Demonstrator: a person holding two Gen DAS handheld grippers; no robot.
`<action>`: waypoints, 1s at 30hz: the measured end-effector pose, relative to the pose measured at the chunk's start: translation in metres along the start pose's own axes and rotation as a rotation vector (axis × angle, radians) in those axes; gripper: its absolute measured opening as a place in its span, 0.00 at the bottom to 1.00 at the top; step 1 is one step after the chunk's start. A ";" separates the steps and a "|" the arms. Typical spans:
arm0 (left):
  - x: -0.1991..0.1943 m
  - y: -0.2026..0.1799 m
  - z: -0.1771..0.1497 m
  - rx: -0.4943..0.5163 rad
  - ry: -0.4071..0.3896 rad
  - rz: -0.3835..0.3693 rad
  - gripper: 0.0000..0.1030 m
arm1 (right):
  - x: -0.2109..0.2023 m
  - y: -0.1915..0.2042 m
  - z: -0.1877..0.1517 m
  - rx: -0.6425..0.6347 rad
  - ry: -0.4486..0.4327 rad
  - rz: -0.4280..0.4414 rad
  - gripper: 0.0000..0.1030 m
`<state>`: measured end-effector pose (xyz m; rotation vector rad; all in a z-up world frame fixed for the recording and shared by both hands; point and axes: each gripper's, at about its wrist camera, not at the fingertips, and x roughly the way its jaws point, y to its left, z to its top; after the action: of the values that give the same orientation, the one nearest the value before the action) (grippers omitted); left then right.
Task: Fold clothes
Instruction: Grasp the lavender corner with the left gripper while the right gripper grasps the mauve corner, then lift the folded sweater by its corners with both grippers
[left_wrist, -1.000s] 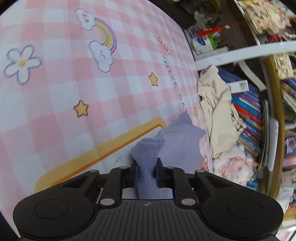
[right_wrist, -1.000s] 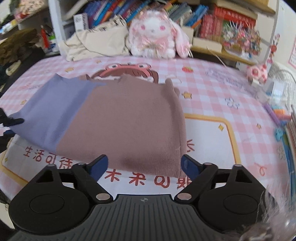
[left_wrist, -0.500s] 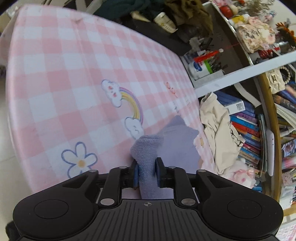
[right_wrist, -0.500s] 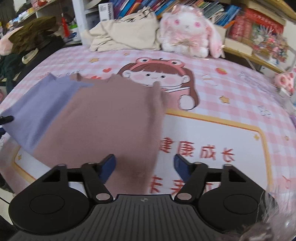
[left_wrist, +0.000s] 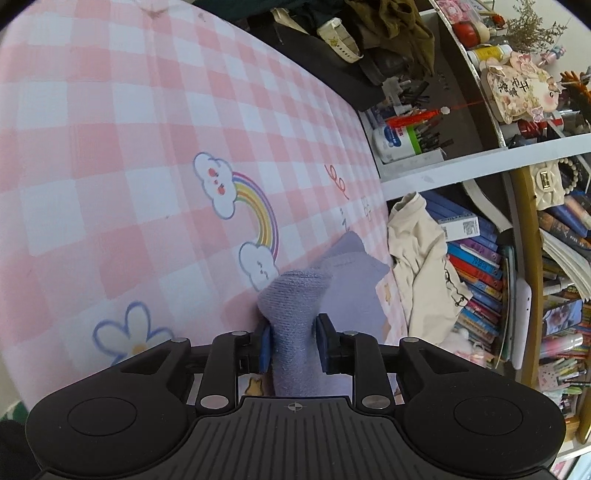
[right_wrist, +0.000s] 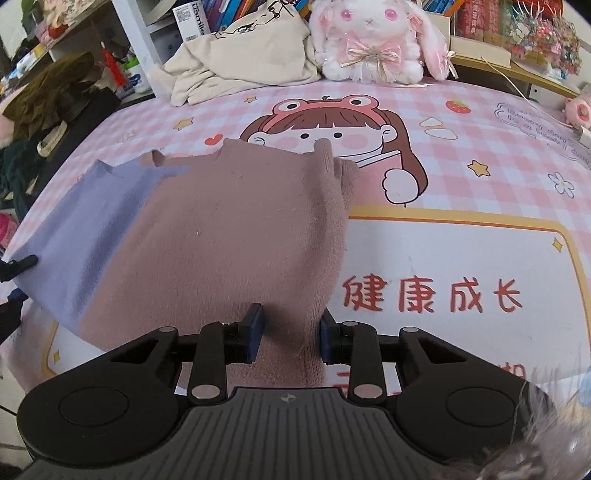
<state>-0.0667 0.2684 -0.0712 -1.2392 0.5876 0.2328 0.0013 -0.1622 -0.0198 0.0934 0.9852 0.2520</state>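
Left gripper (left_wrist: 292, 343) clamped on a bunched lilac fold of the sweater (left_wrist: 295, 314), pink checked mat (left_wrist: 110, 166) beyond it, right gripper (right_wrist: 290, 332) part-closed astride the sweater's mauve hem (right_wrist: 236, 240), pads beside the cloth, grip uncertain.

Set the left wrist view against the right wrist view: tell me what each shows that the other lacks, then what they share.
Only the left wrist view shows the left gripper clamped on a bunched purple knit end, plus a printed rainbow with clouds on the cloth.

Only the right wrist view shows the garment's brown knit body spread flat, the right gripper with its jaws around the brown hem but gaps still visible, a white and pink plush rabbit and the printed cartoon girl.

Both show the pink checked tablecloth, the purple section and the crumpled cream garment.
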 end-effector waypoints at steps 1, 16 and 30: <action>0.001 -0.001 0.002 0.003 0.001 0.001 0.24 | 0.000 0.001 0.000 -0.002 -0.001 -0.003 0.28; -0.017 -0.054 -0.006 0.342 -0.061 -0.077 0.10 | 0.003 0.016 0.003 -0.031 0.004 -0.056 0.28; 0.019 -0.016 0.016 0.190 0.050 -0.032 0.29 | 0.008 0.032 0.005 -0.076 0.002 -0.069 0.28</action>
<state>-0.0385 0.2757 -0.0656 -1.0725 0.6180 0.1162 0.0043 -0.1289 -0.0178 -0.0103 0.9784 0.2256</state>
